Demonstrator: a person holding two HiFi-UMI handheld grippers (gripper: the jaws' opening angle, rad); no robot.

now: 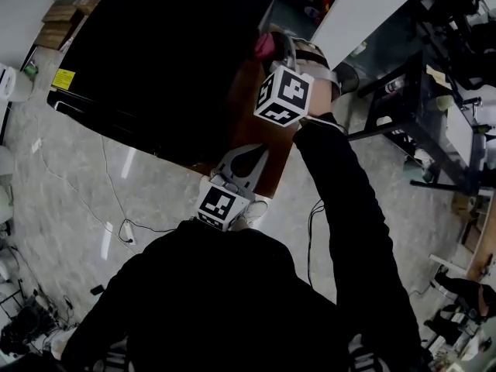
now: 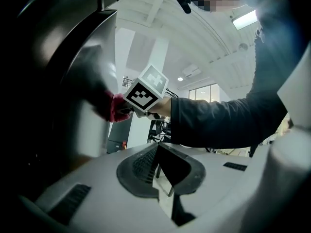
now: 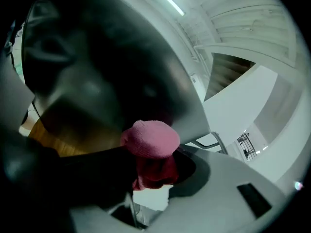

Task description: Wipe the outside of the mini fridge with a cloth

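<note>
The black mini fridge (image 1: 155, 60) fills the upper left of the head view, seen from above. My right gripper (image 1: 271, 45) is shut on a pink cloth (image 1: 264, 46) and holds it against the fridge's right side near the top edge. In the right gripper view the cloth (image 3: 151, 142) bulges from the jaws against the glossy dark fridge wall (image 3: 112, 67). The left gripper view shows the cloth (image 2: 118, 108) touching that wall (image 2: 73, 81). My left gripper (image 1: 260, 152) hangs lower beside the fridge, its jaws shut on nothing (image 2: 158, 149).
A brown wood-coloured panel (image 1: 256, 122) runs down below the cloth. Cables and a power strip (image 1: 128, 235) lie on the tiled floor at the left. A black metal frame table (image 1: 411, 99) stands to the right, and a white panel (image 1: 372, 6) behind it.
</note>
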